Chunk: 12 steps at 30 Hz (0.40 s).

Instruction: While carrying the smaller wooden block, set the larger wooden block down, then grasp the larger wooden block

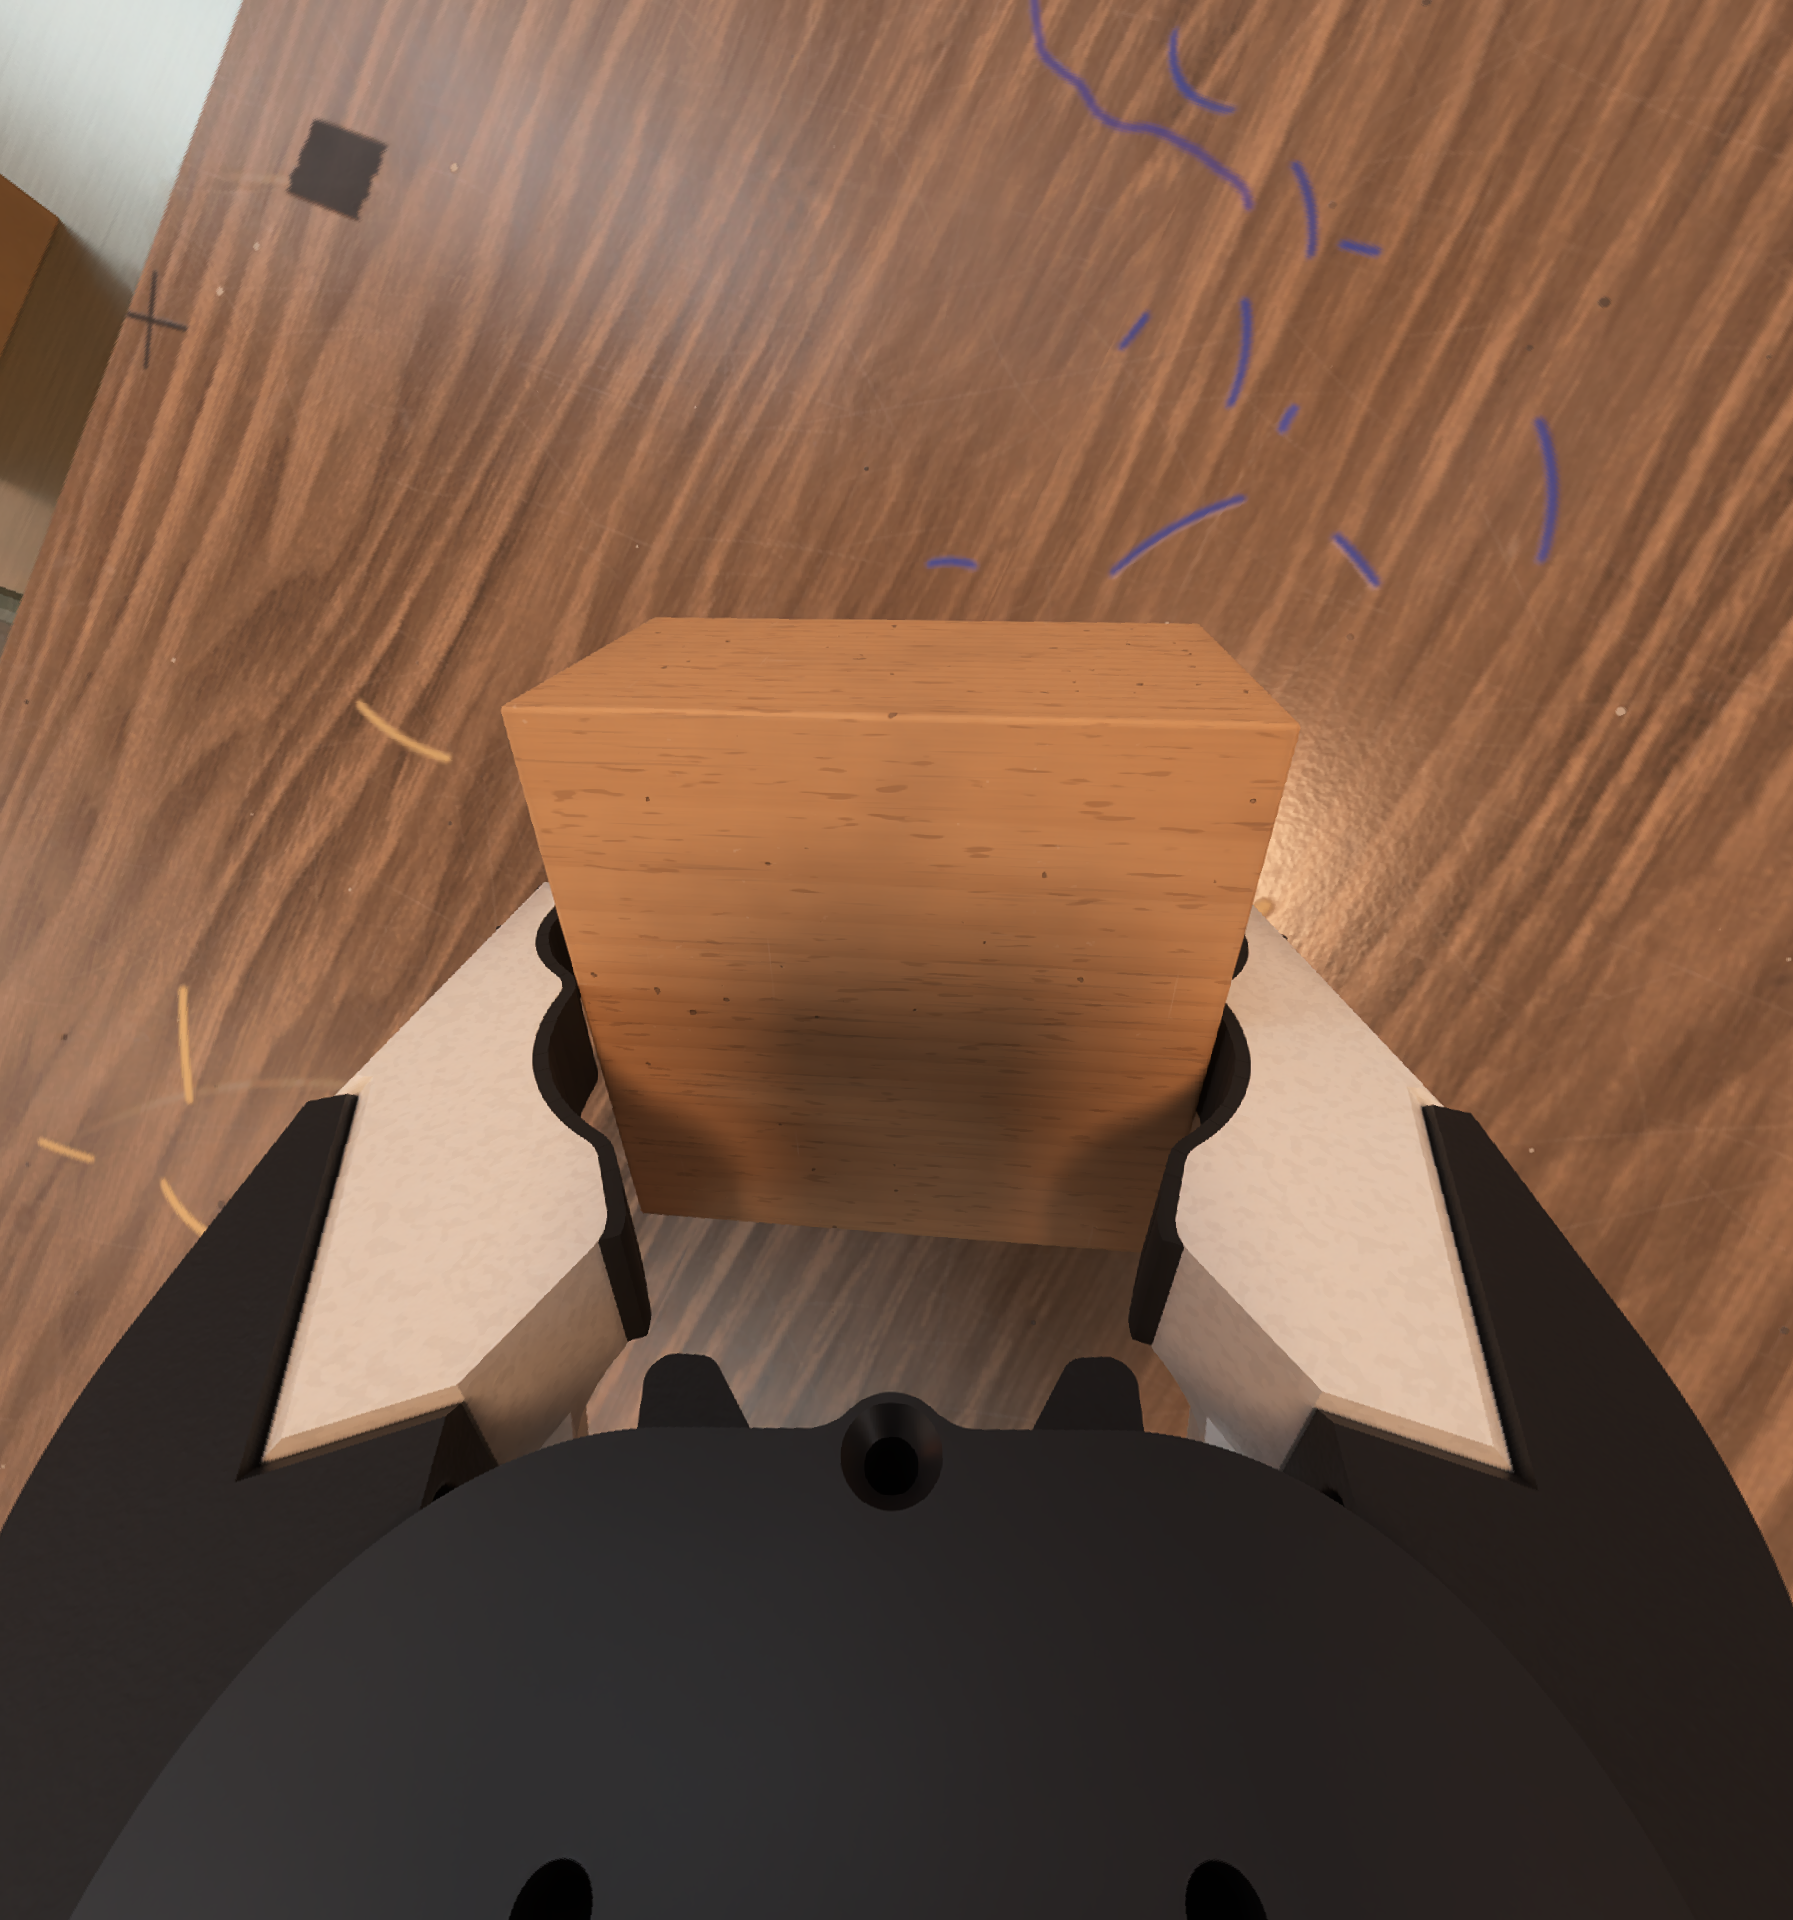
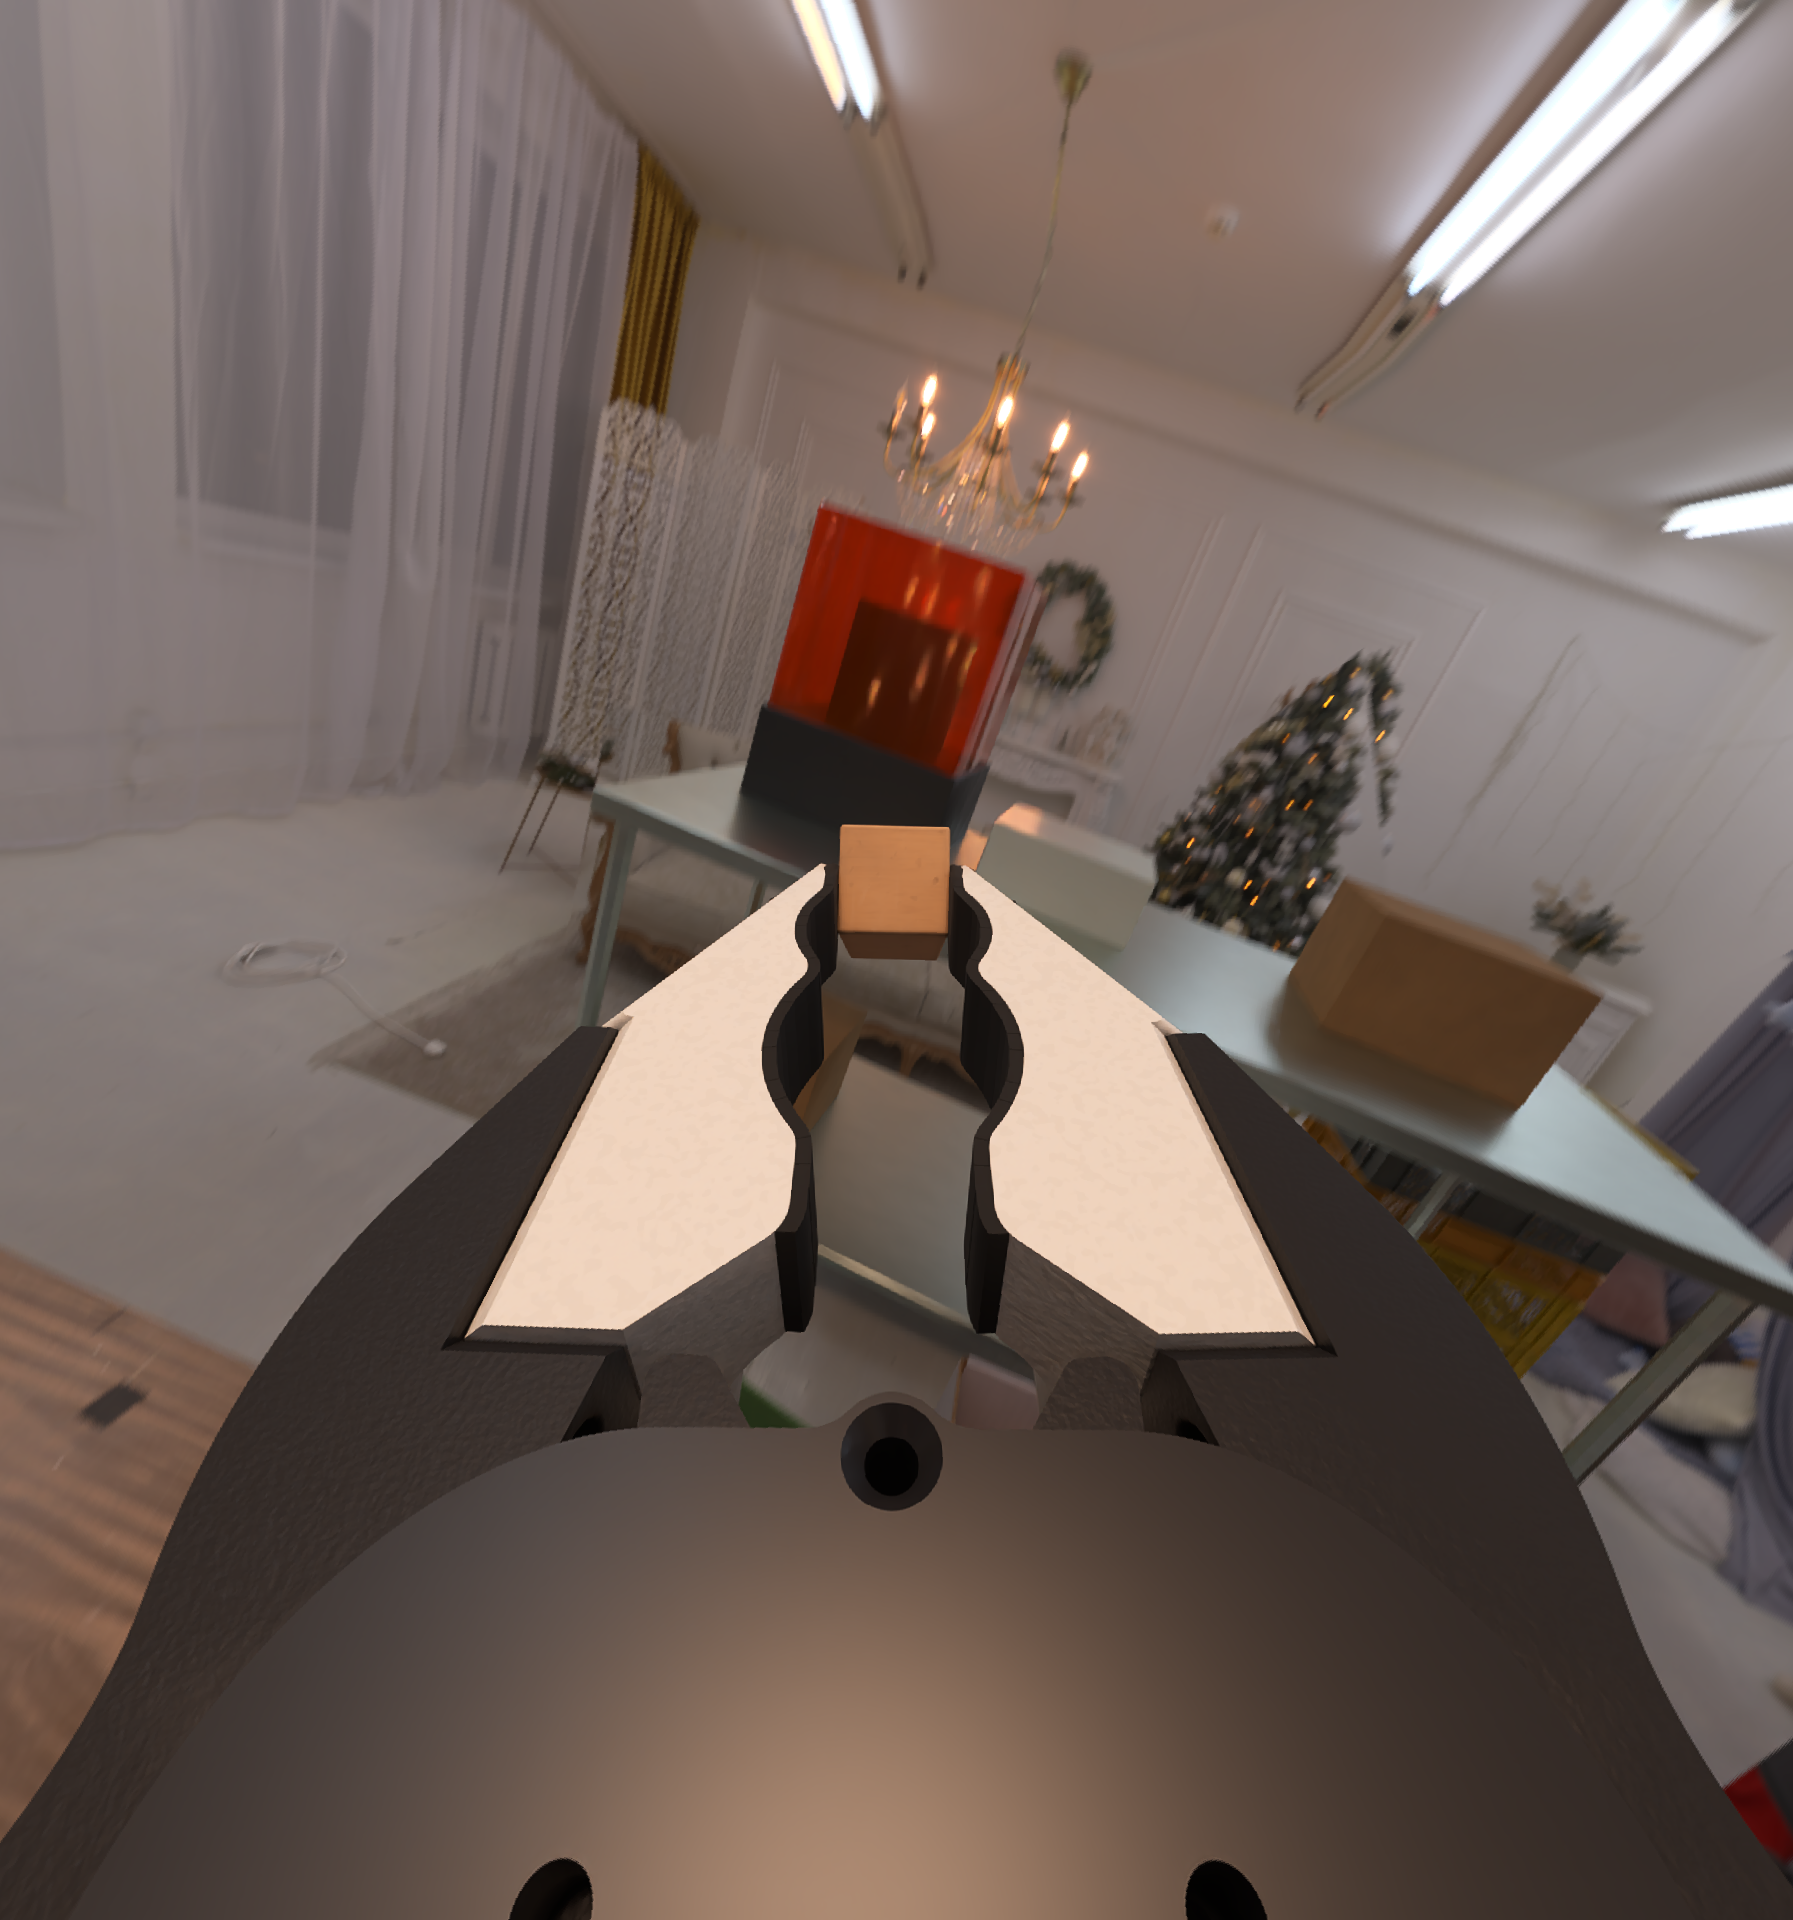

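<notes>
In the left wrist view, the larger wooden block (image 1: 897, 810) sits between the fingers of my left gripper (image 1: 897, 935). Both fingertips press its sides, so the gripper is shut on it, over the dark wooden table (image 1: 663, 416). I cannot tell whether the block's underside touches the table. In the right wrist view, my right gripper (image 2: 892, 894) is shut on the smaller wooden block (image 2: 893, 878), pinched at the very fingertips. It is held in the air, facing out into the room.
The table has blue scribbles (image 1: 1235, 343), a black square patch (image 1: 338, 169) and its edge at the far left. Beyond are a grey table (image 2: 1391, 1122) with a red-and-black box (image 2: 892, 665) and a cardboard box (image 2: 1443, 987).
</notes>
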Available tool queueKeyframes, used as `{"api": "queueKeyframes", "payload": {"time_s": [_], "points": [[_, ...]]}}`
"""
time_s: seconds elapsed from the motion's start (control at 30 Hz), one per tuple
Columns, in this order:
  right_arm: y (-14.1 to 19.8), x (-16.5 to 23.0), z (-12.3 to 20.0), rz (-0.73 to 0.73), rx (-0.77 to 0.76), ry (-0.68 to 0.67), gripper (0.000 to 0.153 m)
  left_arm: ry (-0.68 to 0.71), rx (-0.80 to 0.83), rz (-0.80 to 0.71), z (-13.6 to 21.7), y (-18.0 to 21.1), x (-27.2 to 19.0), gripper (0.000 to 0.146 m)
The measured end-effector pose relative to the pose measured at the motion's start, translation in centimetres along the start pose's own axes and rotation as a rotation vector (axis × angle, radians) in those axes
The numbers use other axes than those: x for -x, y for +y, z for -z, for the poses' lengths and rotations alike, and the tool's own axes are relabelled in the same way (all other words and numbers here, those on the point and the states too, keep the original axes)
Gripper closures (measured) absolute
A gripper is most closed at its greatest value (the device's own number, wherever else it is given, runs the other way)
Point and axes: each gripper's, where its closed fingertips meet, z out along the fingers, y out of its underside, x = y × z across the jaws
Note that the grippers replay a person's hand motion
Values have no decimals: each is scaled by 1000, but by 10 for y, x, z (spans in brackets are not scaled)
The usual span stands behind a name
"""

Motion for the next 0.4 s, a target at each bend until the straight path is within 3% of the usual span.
{"api": "queueKeyframes", "payload": {"time_s": [0.23,0.3,0.4], "points": [[94,25,-11,-128,162,-115,133,20,-6,24,-2,0,-1,28],[104,31,-14,-150,170,-143,133,28,-9,31,-2,0,-2,28],[89,30,-18,-139,119,-132,133,34,-12,40,-3,0,-2,28]]}}
